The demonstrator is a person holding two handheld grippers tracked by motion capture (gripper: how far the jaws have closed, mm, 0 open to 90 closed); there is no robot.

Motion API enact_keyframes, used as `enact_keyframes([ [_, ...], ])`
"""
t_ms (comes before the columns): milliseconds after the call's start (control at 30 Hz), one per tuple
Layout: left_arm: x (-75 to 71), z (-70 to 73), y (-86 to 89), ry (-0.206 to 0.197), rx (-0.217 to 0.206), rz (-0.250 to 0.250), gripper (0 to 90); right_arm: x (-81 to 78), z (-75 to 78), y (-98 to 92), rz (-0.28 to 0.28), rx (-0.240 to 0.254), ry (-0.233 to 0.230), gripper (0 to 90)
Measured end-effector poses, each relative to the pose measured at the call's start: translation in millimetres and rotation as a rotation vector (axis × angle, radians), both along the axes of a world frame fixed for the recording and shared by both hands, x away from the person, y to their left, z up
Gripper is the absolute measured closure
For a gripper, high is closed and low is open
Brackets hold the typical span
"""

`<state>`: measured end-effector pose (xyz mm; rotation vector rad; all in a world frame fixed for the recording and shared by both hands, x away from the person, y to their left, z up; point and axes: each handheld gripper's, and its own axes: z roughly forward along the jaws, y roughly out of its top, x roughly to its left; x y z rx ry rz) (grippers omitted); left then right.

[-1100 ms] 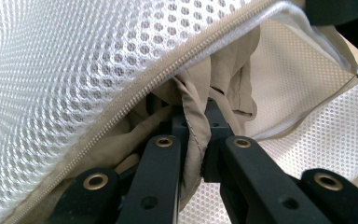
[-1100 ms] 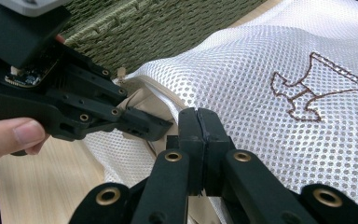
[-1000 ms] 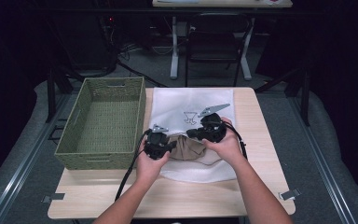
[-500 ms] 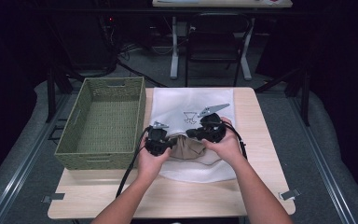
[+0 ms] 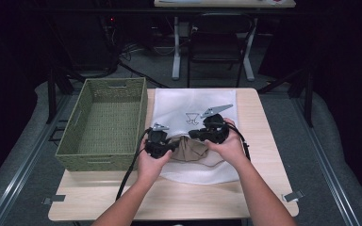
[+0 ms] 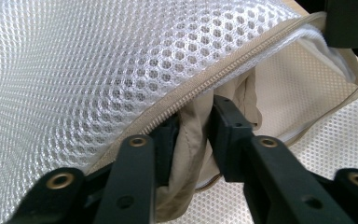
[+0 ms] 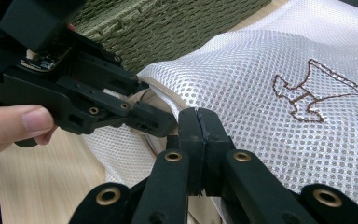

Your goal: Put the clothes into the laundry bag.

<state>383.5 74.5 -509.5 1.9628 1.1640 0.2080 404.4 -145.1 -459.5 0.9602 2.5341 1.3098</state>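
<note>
Releasing the beige garment (image 6: 186, 154), our left fingers (image 6: 228, 135) have just been opening around it inside the mesh bag (image 6: 98, 70); right fingers (image 7: 205, 140) clamp the bag's rim.

Both forearms reach forward; left gripper (image 5: 168, 147) jaws have just parted slightly, right gripper (image 5: 194, 134) clamped.

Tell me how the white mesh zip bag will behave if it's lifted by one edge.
The white mesh zip bag is thin netting lying in soft folds, so it would probably drape and sag rather than hold its shape. It looks light. The beige cloth bunched at its open mouth might slide out.
</note>
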Motion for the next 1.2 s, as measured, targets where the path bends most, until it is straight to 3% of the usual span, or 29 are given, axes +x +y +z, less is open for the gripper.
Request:
enact_keyframes([
  [333,0.2,1.5,2.0,-0.003,0.002,0.004,69.4,-0.5,-0.5,1.4,0.001,-0.006,0.002,89.9],
  [667,-1.0,1.0,0.8,0.006,-0.003,-0.007,81.8,0.0,-0.6,0.5,0.002,-0.005,0.004,89.8],
  [1067,-1.9,-1.5,-0.9,0.0,0.0,-0.013,83.7,0.6,-4.6,3.5,0.003,-0.011,0.012,89.7],
  [1200,-2.6,-5.2,-2.8,-0.002,0.0,-0.005,83.5,0.9,-11.5,9.6,0.005,-0.033,0.027,89.2],
])
